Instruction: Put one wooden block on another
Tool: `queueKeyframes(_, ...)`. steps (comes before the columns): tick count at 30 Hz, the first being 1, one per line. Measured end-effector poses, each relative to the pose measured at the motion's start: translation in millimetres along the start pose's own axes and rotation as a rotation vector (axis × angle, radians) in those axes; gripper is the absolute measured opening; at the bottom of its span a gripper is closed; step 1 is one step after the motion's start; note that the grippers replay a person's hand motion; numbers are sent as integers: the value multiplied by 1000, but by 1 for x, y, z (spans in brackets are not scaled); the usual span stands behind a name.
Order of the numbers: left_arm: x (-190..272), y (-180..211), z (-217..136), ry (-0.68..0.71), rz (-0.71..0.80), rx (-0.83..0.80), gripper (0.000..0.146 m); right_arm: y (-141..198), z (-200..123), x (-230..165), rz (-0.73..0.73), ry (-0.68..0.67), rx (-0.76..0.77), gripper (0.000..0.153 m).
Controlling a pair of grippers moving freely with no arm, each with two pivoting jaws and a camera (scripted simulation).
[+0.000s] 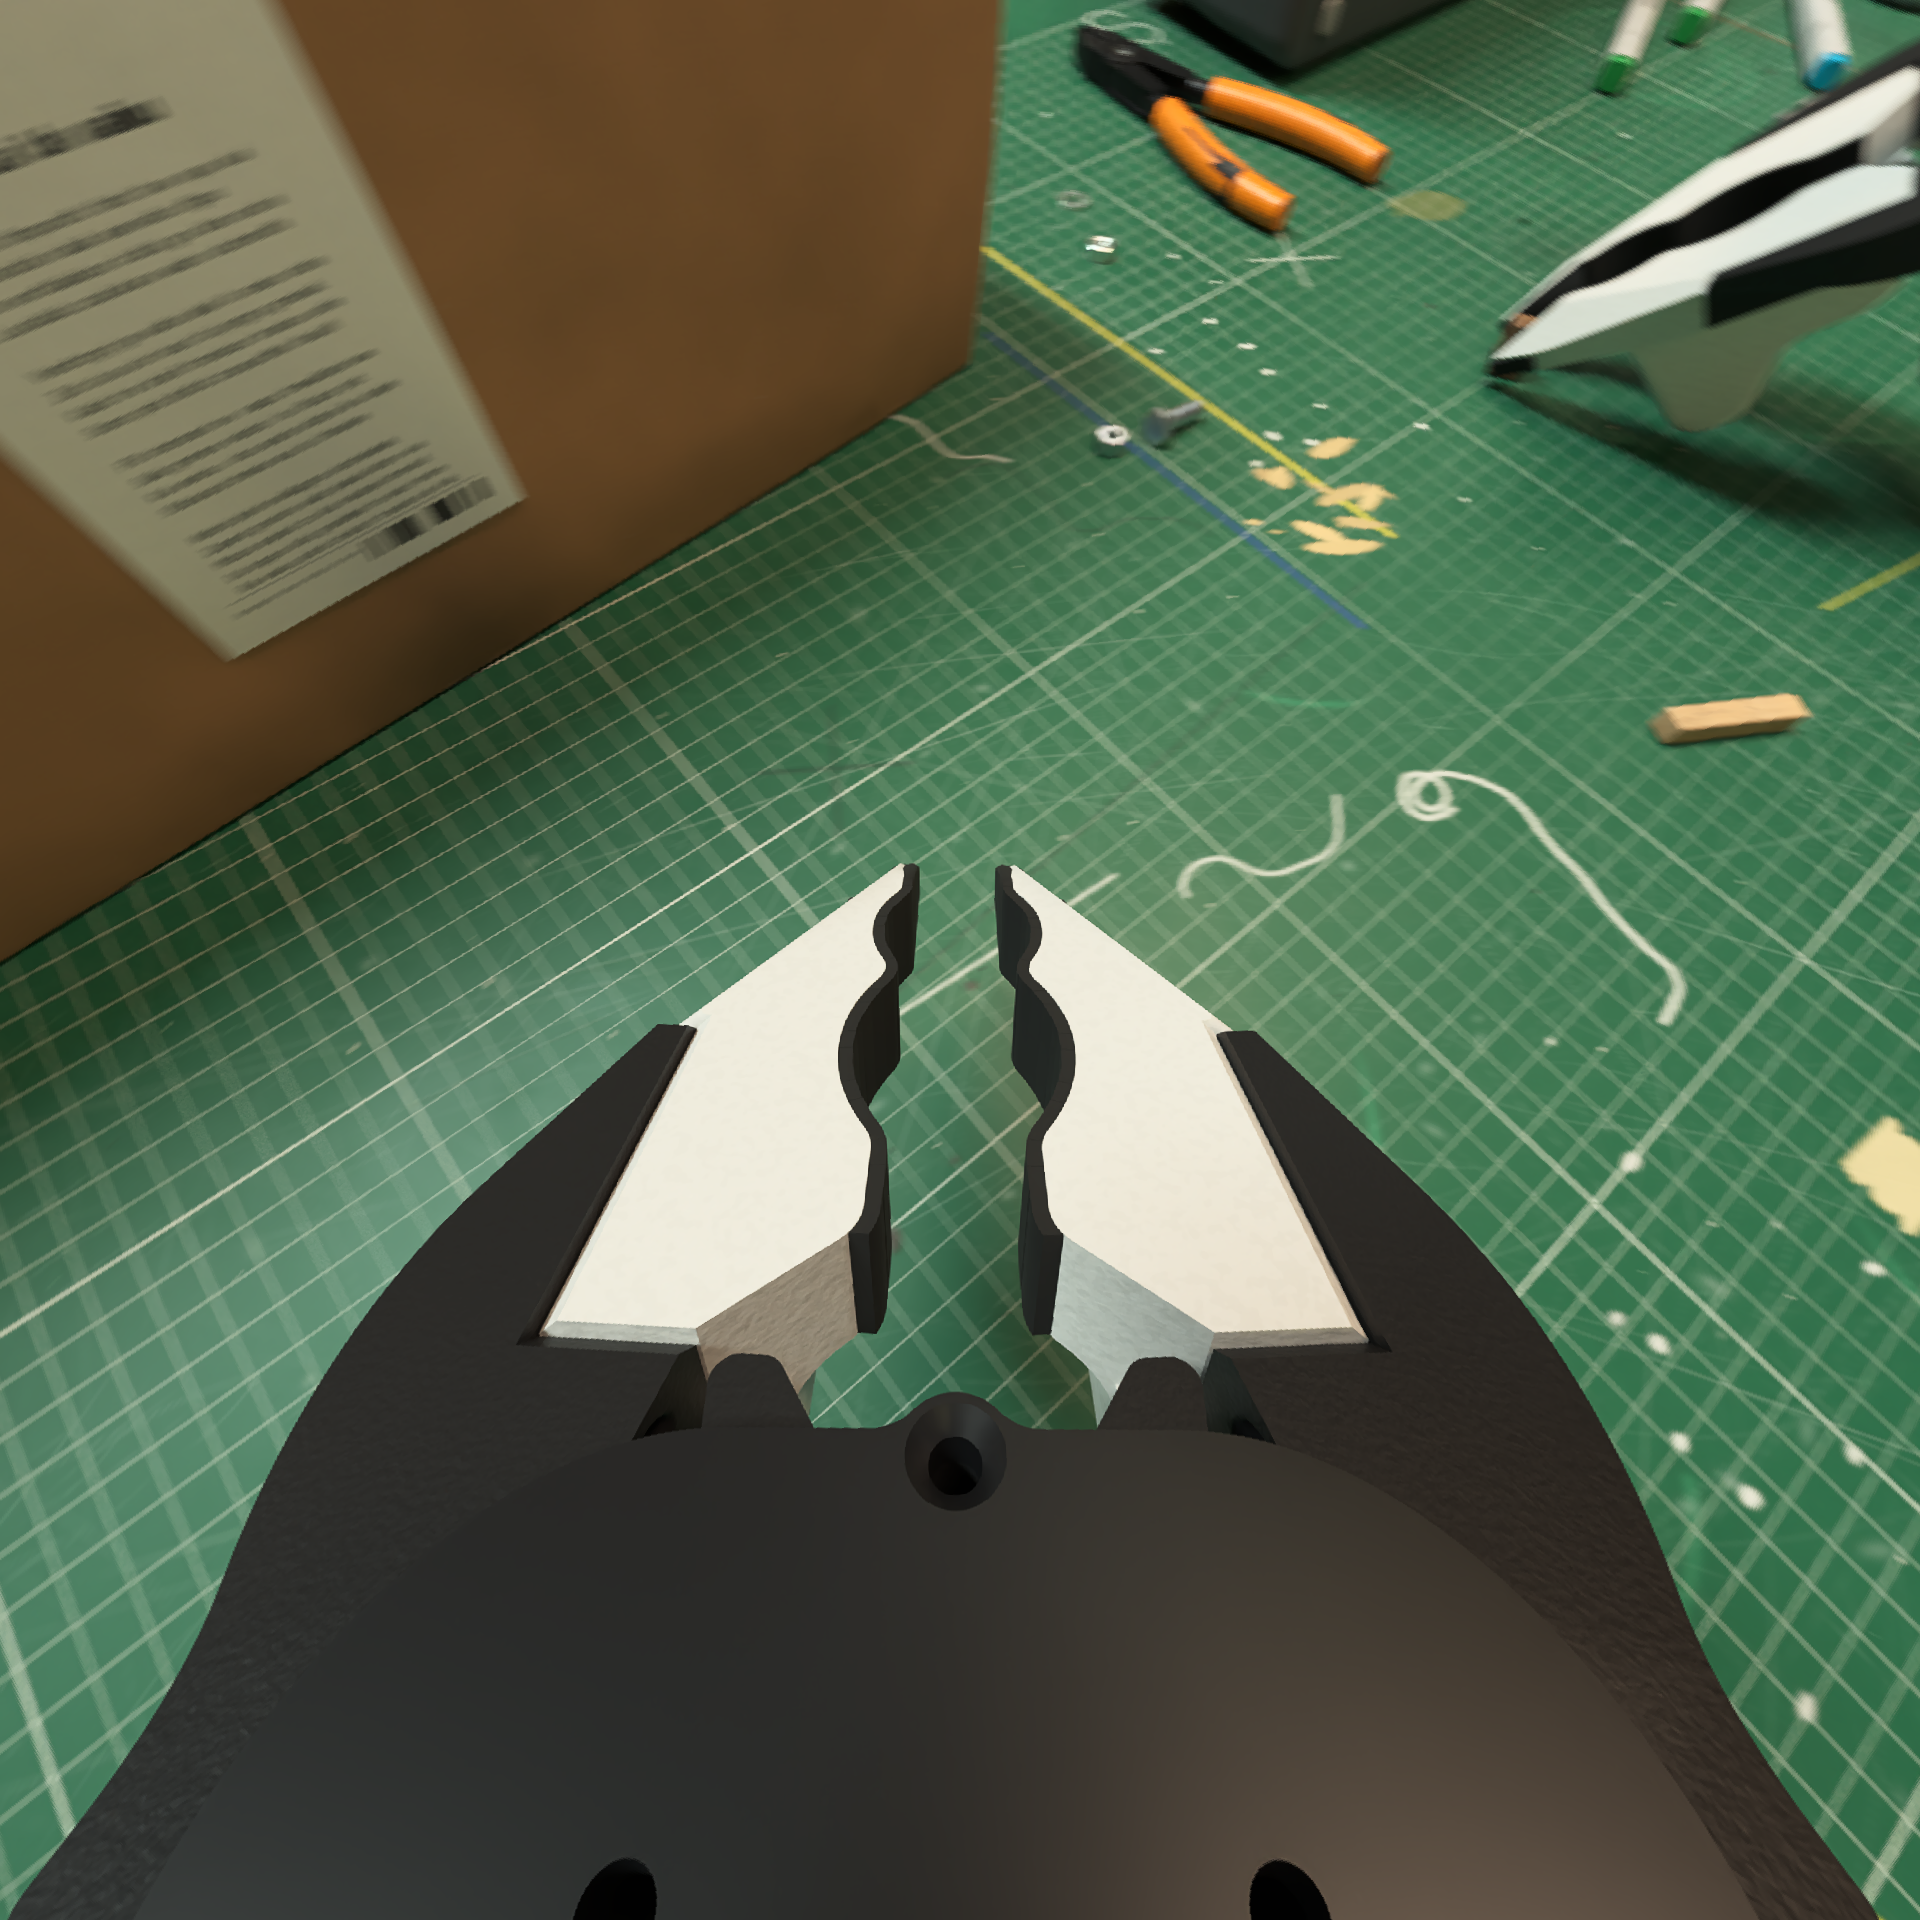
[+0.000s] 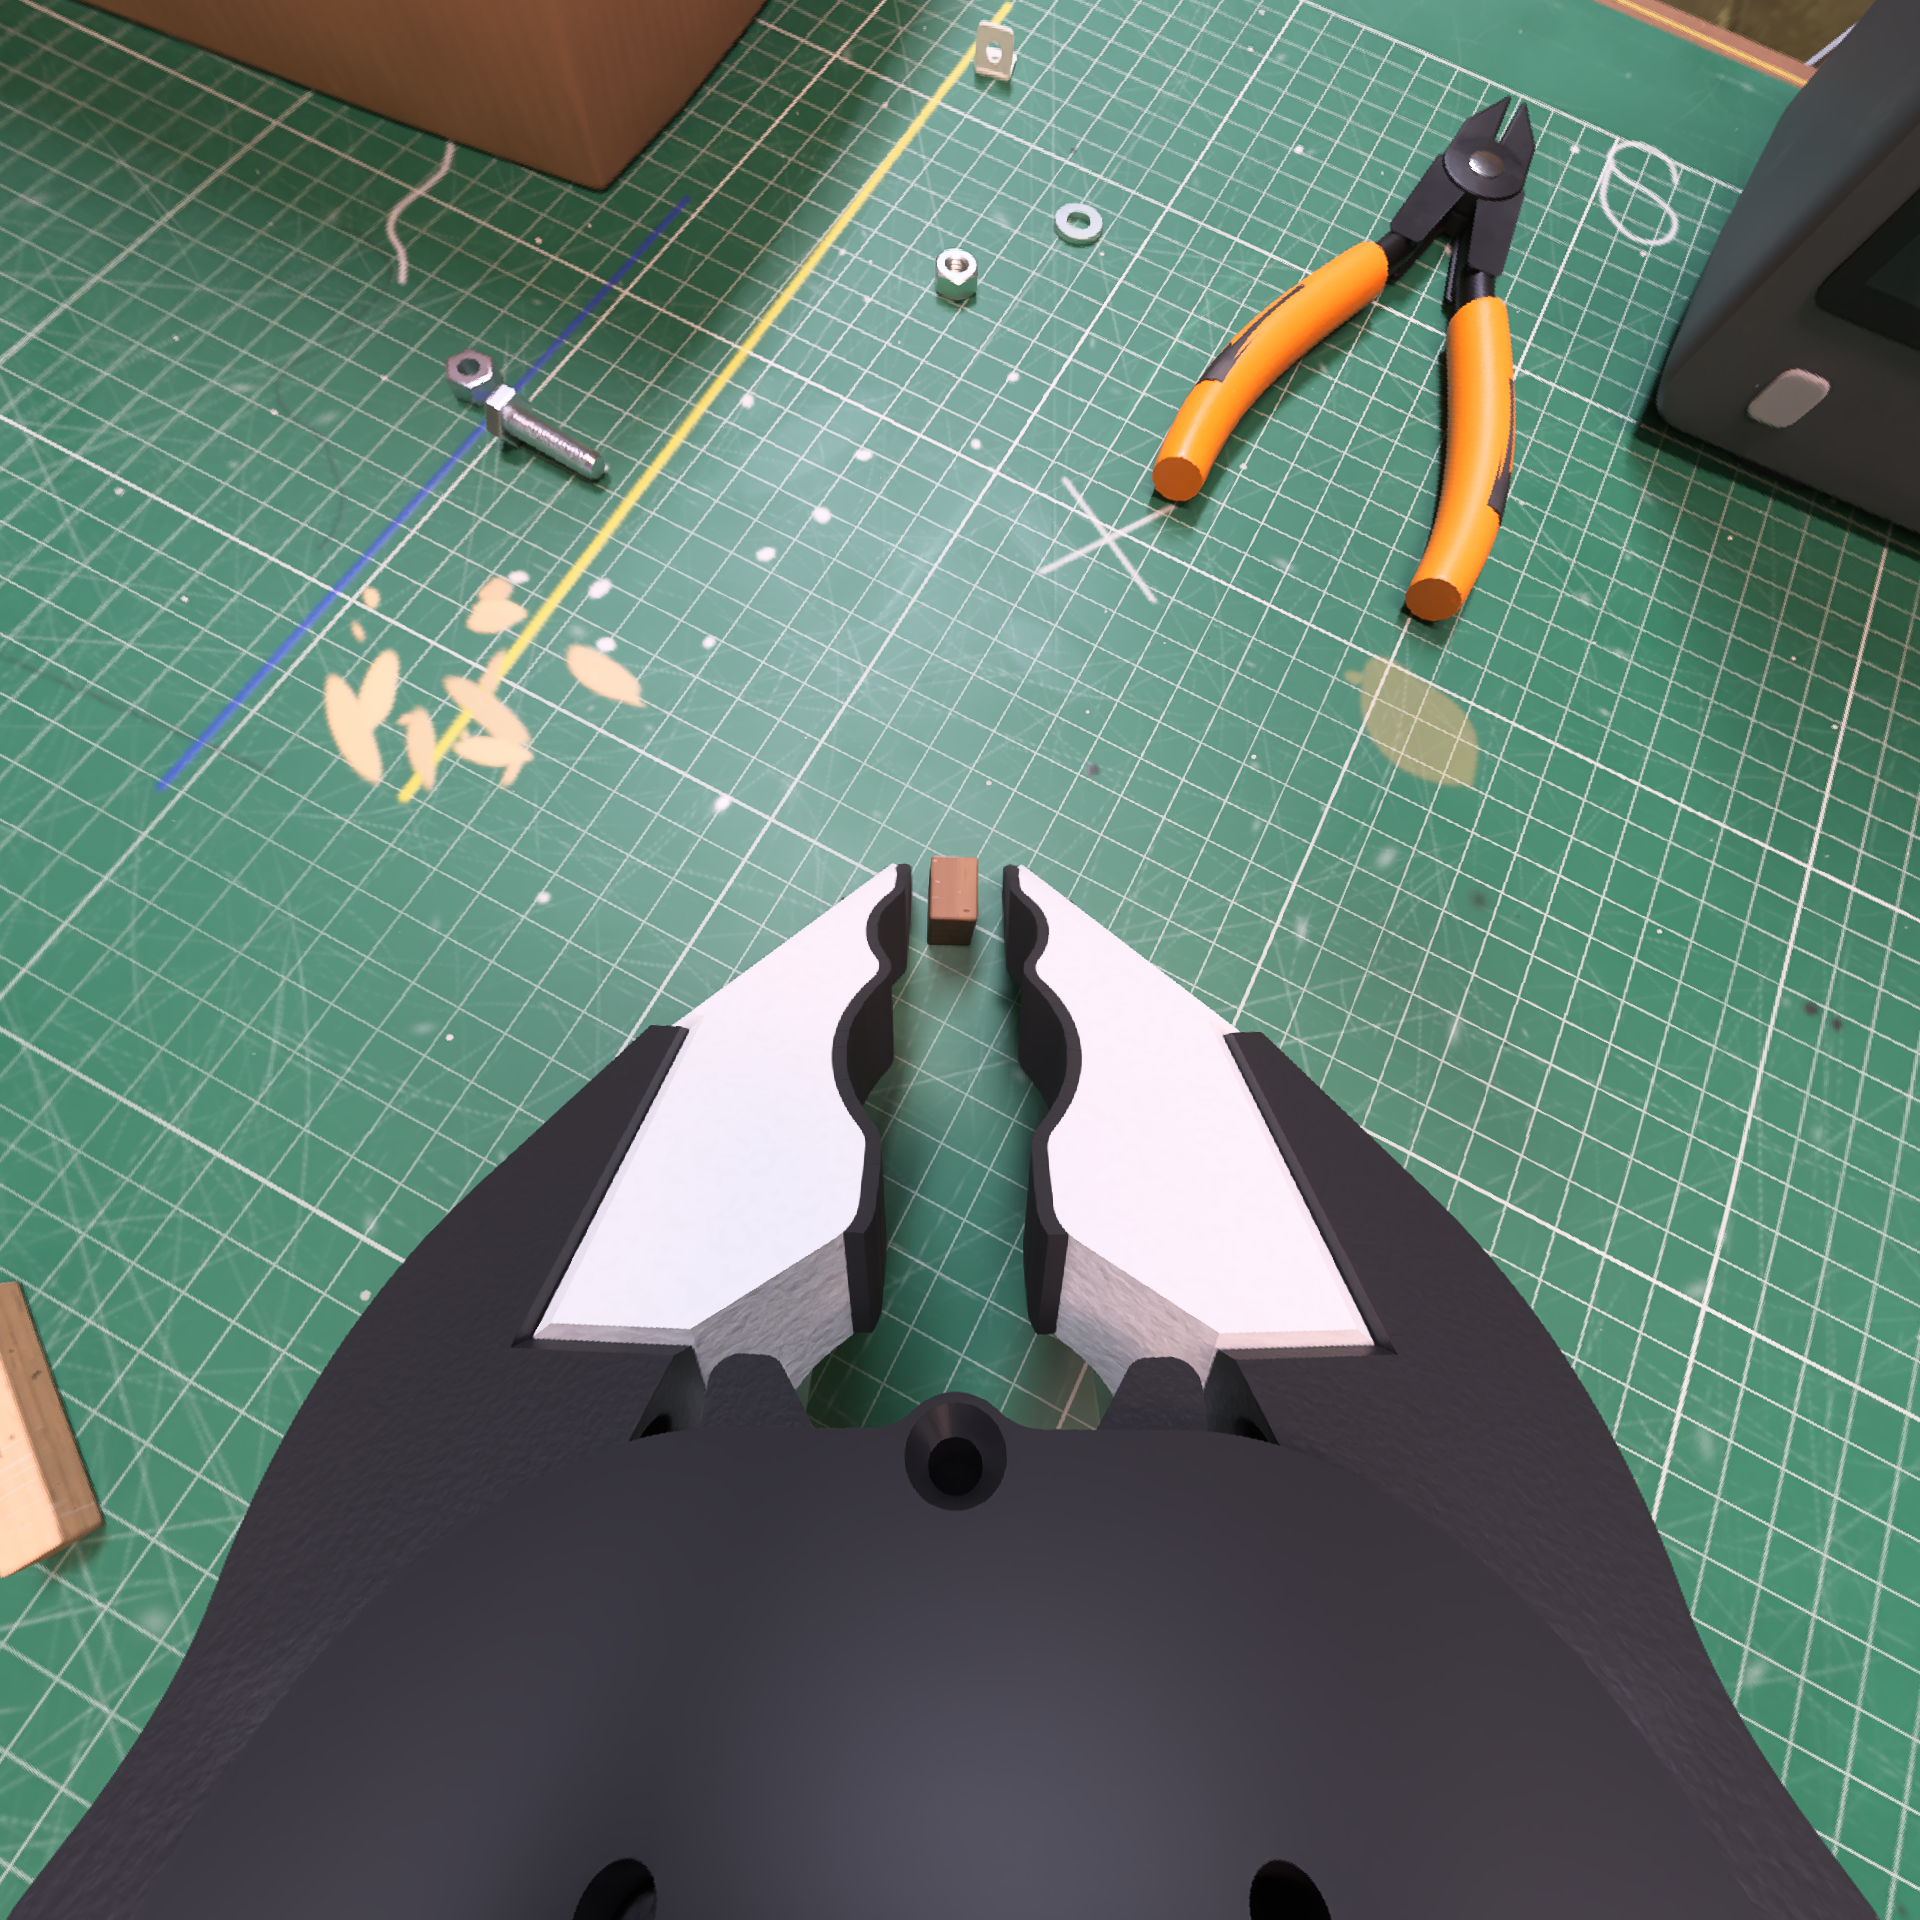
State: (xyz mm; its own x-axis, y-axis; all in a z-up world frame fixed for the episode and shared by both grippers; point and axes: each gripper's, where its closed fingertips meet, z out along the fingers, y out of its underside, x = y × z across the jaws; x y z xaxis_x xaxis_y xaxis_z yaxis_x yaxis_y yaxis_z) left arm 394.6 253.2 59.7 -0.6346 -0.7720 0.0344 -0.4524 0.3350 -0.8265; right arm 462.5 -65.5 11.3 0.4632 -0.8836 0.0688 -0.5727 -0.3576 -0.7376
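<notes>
I have the right gripper (image 2: 954,871) low over the green cutting mat (image 2: 1039,727), jaws slightly parted, with the small brown wooden block (image 2: 952,896) between the tips (a gap shows on each side, so no grip). It is a short reddish-brown piece. A pale wooden block (image 1: 1730,718) lies flat, right of the left gripper (image 1: 956,871), which is narrowly open and empty.

Table (image 2: 1351,1039) green, white grid; cutters (image 2: 1455,364) orange-handled, black-headed; small block (image 2: 952,896) reddish-brown; flat block (image 1: 1730,718) pale wood.
</notes>
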Motion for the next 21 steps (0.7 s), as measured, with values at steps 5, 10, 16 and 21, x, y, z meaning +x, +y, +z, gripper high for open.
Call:
queueKeyframes(5,-27,6,-4,-54,-61,56,14,1,0,0,-40,38,-2,8)
queueKeyframes(10,-25,7,8,-13,-57,72,13,-7,-11,-5,-47,47,62,8)
queueKeyframes(16,-22,14,19,-13,6,33,13,-22,-53,-49,-90,-73,182,8)
queueKeyframes(21,-18,17,22,8,53,6,13,-2,-74,-104,-178,-307,106,8)
